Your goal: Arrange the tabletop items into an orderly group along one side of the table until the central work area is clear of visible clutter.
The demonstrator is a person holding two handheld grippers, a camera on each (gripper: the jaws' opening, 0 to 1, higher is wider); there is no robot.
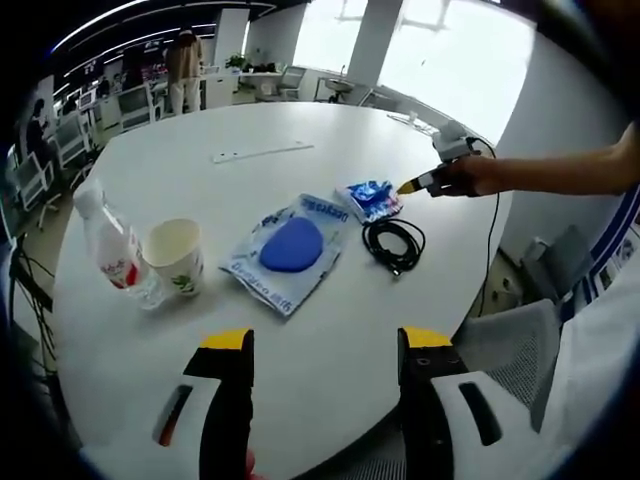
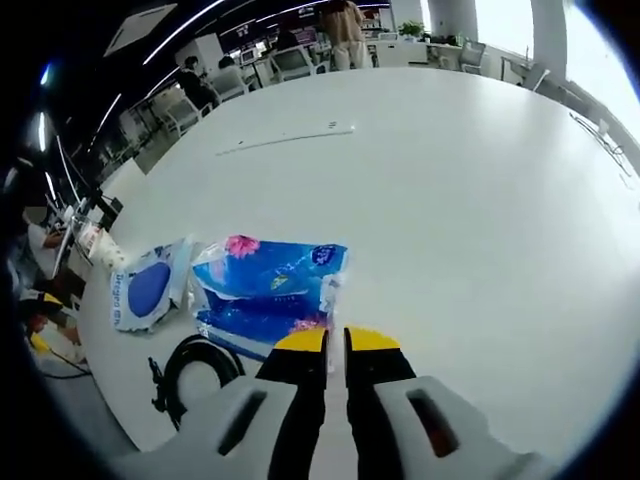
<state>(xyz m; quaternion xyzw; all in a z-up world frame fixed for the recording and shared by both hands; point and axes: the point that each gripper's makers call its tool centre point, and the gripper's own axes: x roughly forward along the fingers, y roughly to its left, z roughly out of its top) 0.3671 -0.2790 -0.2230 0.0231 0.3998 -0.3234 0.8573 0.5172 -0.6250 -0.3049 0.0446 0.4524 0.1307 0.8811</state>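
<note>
Left gripper hangs low over the white table, jaws spread wide, nothing between them. Ahead sit a clear plastic bottle, paper cup, a crinkly pouch with a blue oval and a coiled black cable. Right gripper, jaws nearly pressed together, tips at the glossy blue packet; whether they pinch its edge I cannot tell. Far back, a pale strip
</note>
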